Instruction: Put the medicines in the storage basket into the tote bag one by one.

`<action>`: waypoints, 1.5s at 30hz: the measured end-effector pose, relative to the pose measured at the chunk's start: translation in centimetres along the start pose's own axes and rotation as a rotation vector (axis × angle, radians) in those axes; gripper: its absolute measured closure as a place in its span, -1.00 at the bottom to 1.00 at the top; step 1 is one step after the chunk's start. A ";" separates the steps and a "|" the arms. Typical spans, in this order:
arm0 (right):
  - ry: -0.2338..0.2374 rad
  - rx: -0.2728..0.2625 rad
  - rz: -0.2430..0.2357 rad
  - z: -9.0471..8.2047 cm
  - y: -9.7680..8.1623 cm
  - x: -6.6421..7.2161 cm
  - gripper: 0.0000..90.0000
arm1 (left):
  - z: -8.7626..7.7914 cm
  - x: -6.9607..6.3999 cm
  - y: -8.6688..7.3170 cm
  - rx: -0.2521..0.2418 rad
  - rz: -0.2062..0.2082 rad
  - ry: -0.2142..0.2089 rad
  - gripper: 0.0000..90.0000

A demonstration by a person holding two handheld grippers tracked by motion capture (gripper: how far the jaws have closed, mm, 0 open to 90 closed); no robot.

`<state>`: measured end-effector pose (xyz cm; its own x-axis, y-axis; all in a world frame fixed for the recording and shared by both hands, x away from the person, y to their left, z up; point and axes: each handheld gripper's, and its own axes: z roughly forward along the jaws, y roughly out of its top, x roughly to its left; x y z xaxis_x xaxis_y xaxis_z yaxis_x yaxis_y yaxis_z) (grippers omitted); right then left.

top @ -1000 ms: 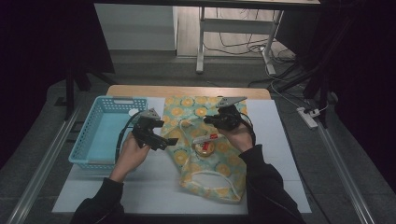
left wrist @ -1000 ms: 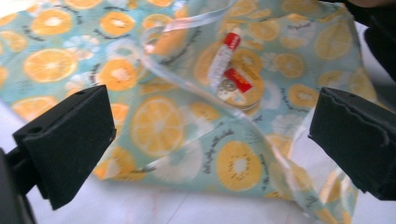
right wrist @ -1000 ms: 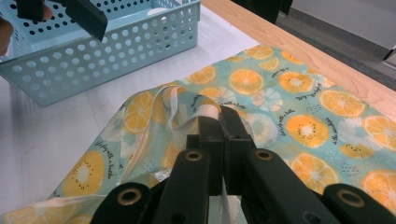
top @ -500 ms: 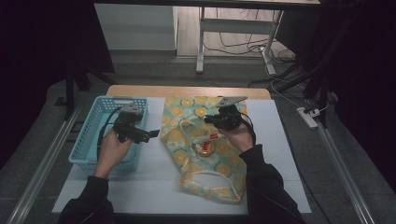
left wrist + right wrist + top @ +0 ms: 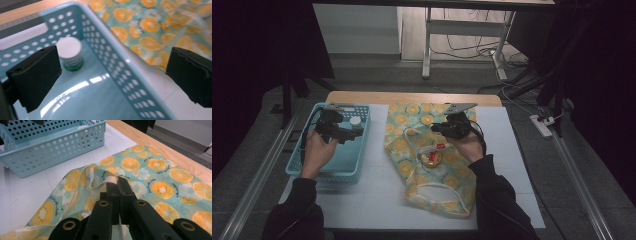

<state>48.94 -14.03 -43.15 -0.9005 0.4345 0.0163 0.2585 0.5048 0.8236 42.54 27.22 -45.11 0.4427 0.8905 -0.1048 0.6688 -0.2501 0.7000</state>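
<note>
A fabric bag [image 5: 447, 175] printed with orange slices lies flat on the white table. A red-and-white tube [image 5: 434, 148] and a small round jar [image 5: 432, 159] rest on it. My right gripper [image 5: 438, 128] hovers over the bag's upper half, shut on the bag's pale strap [image 5: 112, 179], which it holds lifted off the cloth [image 5: 160, 187]. My left gripper [image 5: 349, 134] hangs over the blue basket [image 5: 312, 165] with its jaws wide open and nothing between them. In the left gripper view, a white-lidded green jar [image 5: 70, 53] stands in the basket's [image 5: 120, 72] far corner.
The basket [image 5: 50, 147] sits at the table's left, a hand's width from the bag's edge. A wooden strip [image 5: 412, 97] runs along the table's far edge. Bare white table [image 5: 377, 200] lies in front of the basket and the bag.
My left gripper has moved left from the bag's left edge to above the basket. The right gripper and the strap have stayed put.
</note>
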 end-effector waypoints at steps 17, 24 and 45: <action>0.003 -0.003 -0.001 -0.1 0.1 0.0 1.00 | 3.9 3.2 1.8 0.075 -0.061 0.060 -1.00; 0.003 -0.002 0.000 -0.2 0.0 -0.2 1.00 | 5.5 3.6 2.0 0.112 -0.067 0.080 -1.00; 0.005 -0.013 0.000 -0.5 0.1 -0.2 1.00 | 8.4 3.8 2.4 0.221 -0.036 0.109 -0.37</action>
<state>48.96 -14.42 -42.78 -0.9021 0.4311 0.0194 0.2544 0.4949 0.8309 50.80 26.80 -49.78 0.3569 0.9332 -0.0418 0.8029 -0.2835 0.5244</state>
